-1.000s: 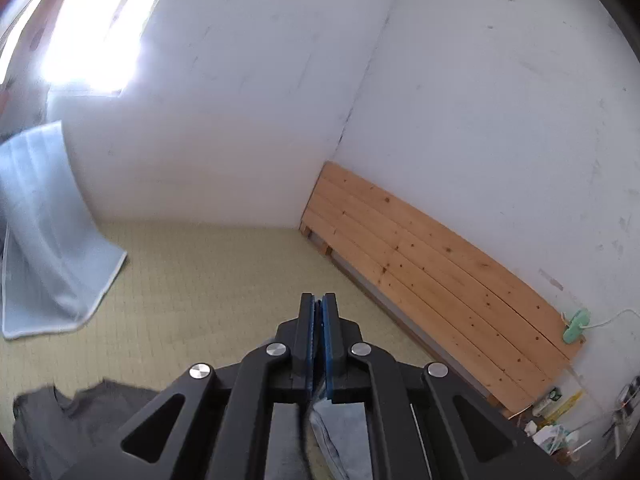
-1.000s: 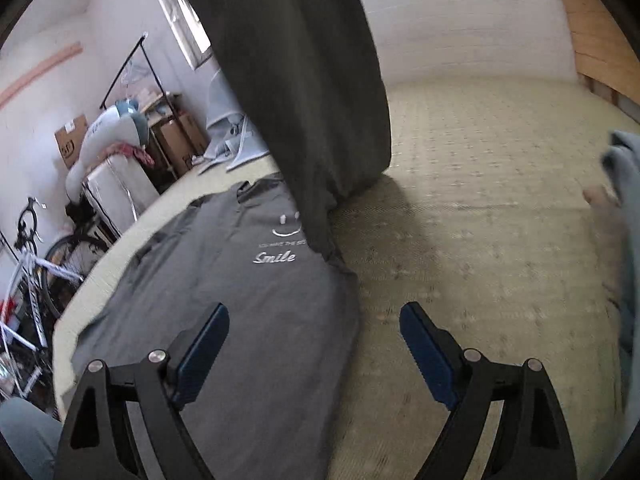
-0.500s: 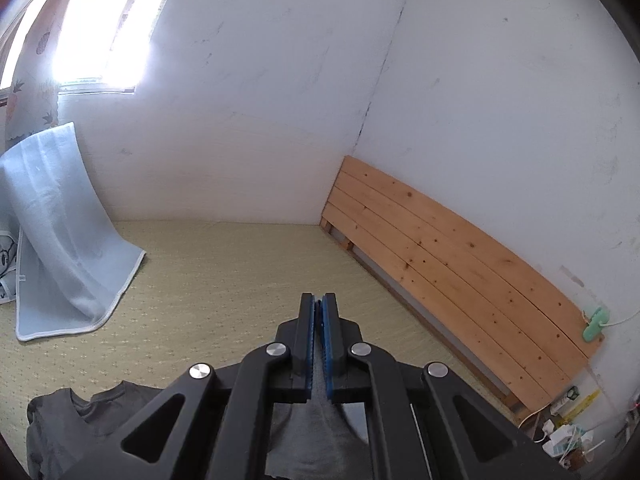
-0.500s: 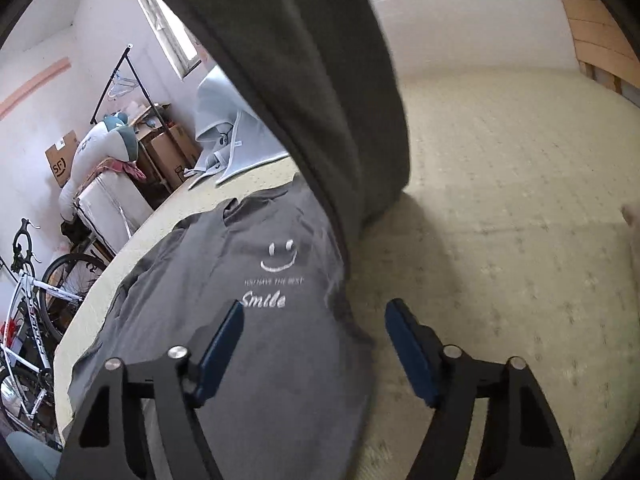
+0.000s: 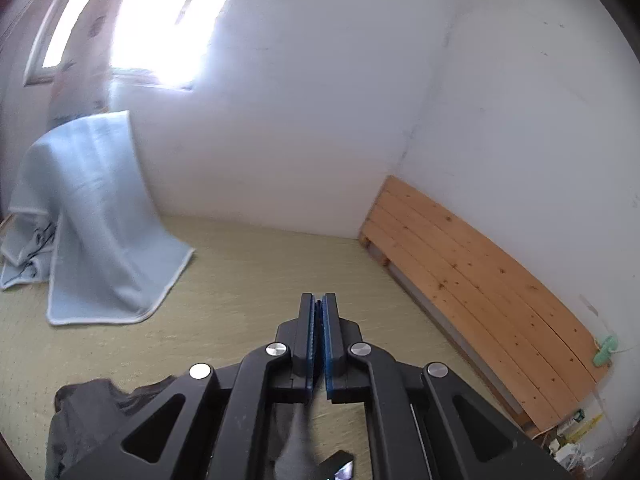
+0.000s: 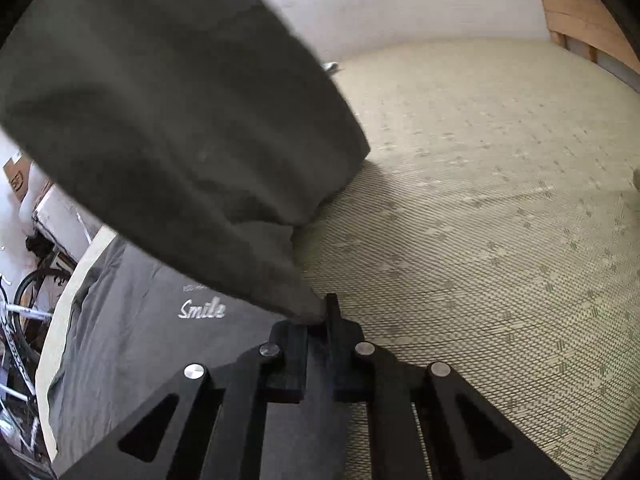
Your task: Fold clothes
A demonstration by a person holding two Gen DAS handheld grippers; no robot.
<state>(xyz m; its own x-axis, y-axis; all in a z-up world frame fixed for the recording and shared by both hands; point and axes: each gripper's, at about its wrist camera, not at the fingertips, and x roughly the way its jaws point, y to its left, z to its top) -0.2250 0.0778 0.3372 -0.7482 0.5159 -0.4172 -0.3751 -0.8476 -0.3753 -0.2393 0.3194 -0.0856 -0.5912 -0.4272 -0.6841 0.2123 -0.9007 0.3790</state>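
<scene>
A dark grey T-shirt [image 6: 132, 344] with a white "Smile" print lies on the woven mat. One part of it is lifted and hangs as a big fold [image 6: 172, 120] across the upper left of the right wrist view. My right gripper [image 6: 318, 314] is shut on the lower corner of that fold. My left gripper [image 5: 319, 320] is shut on a strip of the same grey cloth, which hangs down below its pads [image 5: 296, 436]. More of the grey T-shirt [image 5: 84, 412] shows at the lower left of the left wrist view.
A woven straw-coloured mat [image 6: 500, 208] covers the floor. A pale blue blanket [image 5: 96, 220] is draped at the left wall. Wooden slats [image 5: 480, 280] lean along the right wall, with small items [image 5: 576, 436] at their end. A bicycle [image 6: 20, 320] and boxes stand left.
My right gripper has closed from wide open onto the hanging corner of the shirt. The left gripper has risen and turned left, still shut on the cloth.
</scene>
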